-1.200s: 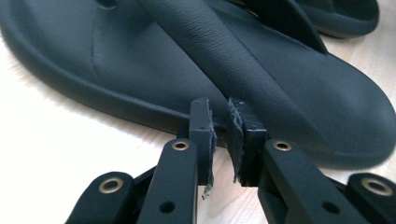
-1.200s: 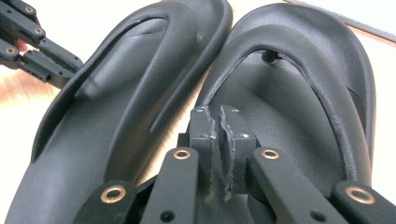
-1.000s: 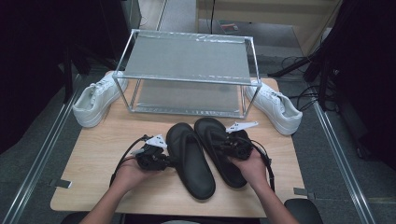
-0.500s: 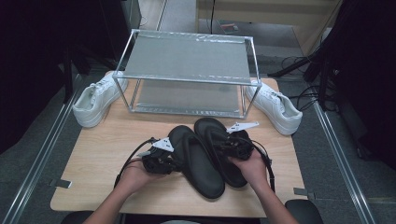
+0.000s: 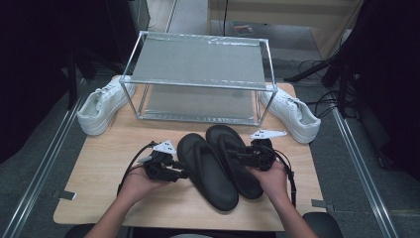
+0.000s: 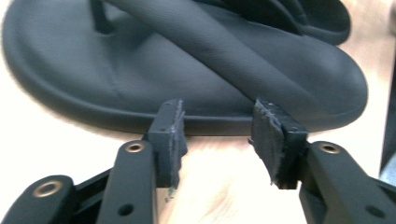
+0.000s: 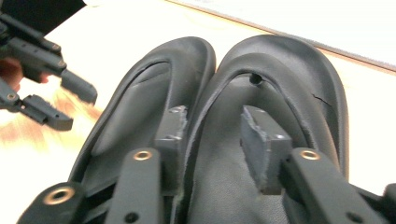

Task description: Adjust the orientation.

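- The left tongs (image 5: pixel 184 173) stand wide, having just been opening; nothing sits between the pads, and their tips stop just short of the outer edge of the left sandal (image 5: pixel 207 171).
- The right tongs (image 5: pixel 236 154) have also just been opening and stand apart over the right sandal (image 5: pixel 234 159). In the right gripper view one pad hangs above the seam where the two sandals touch and the other above the footbed by the strap; neither seems to press.
- Both black sandals lie flat and side by side on the table (image 5: pixel 99 168), toes toward the rack (image 5: pixel 198 79), just in front of it.
- Judged from this, the pair has just been set down and let go; the next move likely calls for backing both tongs away level, without nudging the soles.
- Open room: bare table lies on the left and toward the person. The near edge is close behind the heels, so a backward drag could tip a sandal off.
- A white left sneaker (image 5: pixel 101 103) and right sneaker (image 5: pixel 291 113) flank the rack, well apart from the hands.
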